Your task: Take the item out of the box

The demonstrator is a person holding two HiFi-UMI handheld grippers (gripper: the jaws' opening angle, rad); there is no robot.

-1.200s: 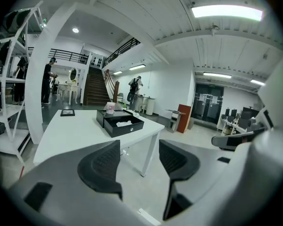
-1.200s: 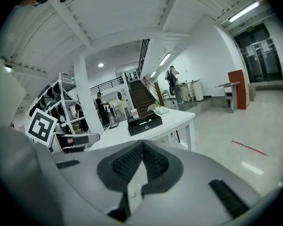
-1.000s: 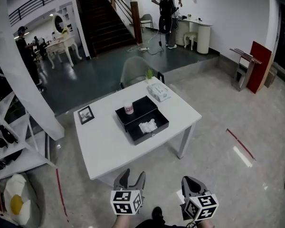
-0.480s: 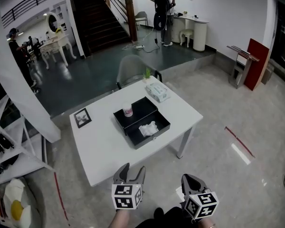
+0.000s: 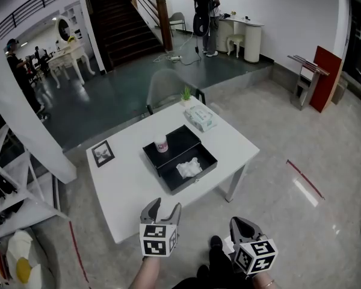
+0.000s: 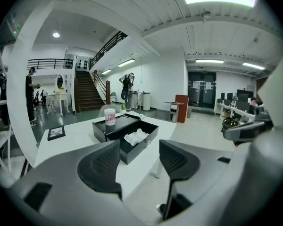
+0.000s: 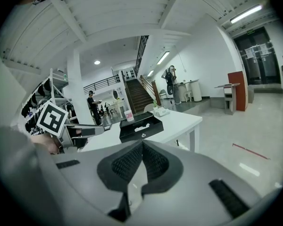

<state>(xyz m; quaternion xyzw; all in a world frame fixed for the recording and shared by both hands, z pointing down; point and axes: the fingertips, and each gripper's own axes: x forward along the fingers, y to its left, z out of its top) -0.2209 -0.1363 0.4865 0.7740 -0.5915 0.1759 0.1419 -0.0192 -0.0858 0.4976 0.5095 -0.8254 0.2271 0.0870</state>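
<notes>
White item is lying in the black box, well ahead of both jaws. The left gripper, jaws apart, is edging closer to the desk. The right gripper is trailing with jaws together, so the approach is only beginning.

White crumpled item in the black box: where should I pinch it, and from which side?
Pinch the raised, bunched middle of the white crumpled item, coming straight down from above: the walls of the black box ring it and it lies low inside. The open left gripper looks the likelier choice.
</notes>
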